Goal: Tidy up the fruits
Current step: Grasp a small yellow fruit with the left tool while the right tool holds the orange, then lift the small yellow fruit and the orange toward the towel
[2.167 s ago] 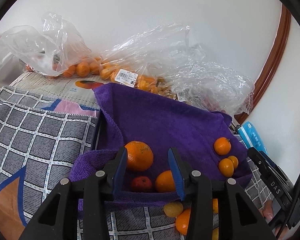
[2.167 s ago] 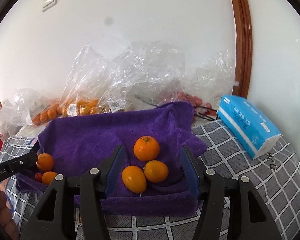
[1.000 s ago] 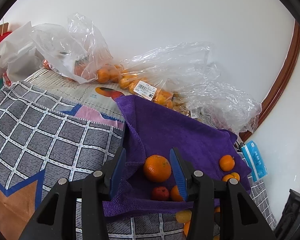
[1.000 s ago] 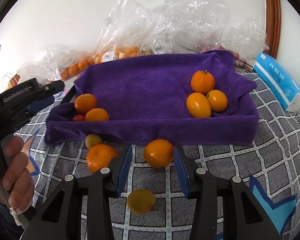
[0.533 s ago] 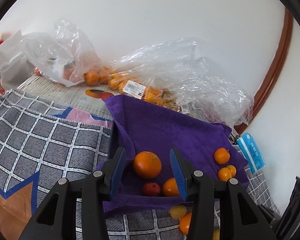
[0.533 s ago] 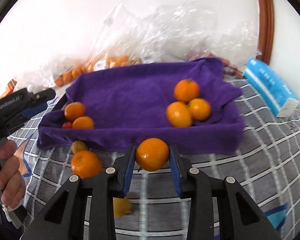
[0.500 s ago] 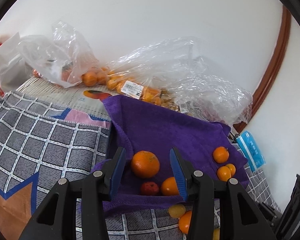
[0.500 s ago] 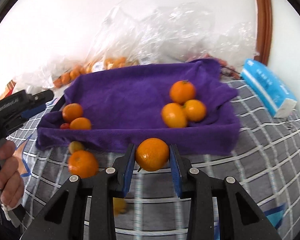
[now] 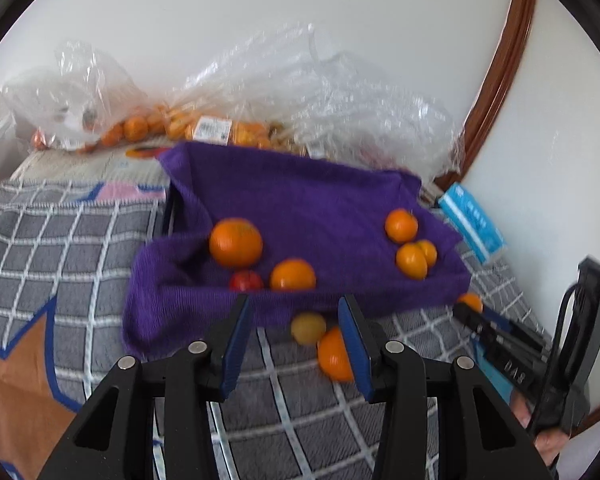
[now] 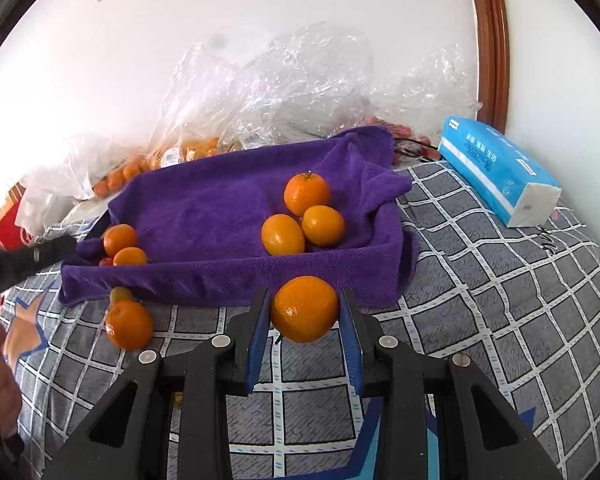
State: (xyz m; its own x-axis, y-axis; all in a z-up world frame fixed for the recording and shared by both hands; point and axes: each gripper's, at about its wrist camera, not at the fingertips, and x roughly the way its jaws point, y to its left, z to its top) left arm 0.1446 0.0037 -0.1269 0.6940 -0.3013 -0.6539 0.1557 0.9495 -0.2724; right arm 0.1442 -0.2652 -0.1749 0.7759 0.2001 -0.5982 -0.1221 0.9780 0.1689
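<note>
A tray lined with a purple towel (image 10: 220, 208) holds three orange fruits (image 10: 304, 216) at its right end and two oranges plus a small red fruit (image 9: 246, 280) at its left end. My right gripper (image 10: 305, 312) is shut on an orange (image 10: 304, 308), held above the checked cloth in front of the tray. My left gripper (image 9: 294, 320) is open and empty in front of the tray's left end. A small yellow fruit (image 9: 308, 328) and an orange (image 9: 334, 354) lie on the cloth by its right finger; they also show in the right wrist view (image 10: 128, 322).
Clear plastic bags of oranges (image 9: 148, 128) and crumpled plastic (image 10: 300, 80) lie behind the tray against the white wall. A blue tissue pack (image 10: 496, 168) lies at the right. A brown door frame (image 10: 492, 40) stands at the far right.
My right gripper has lifted the orange off the cloth and drawn nearer the tray. My left gripper has pulled back and swung right, so the loose fruits now lie by its fingers.
</note>
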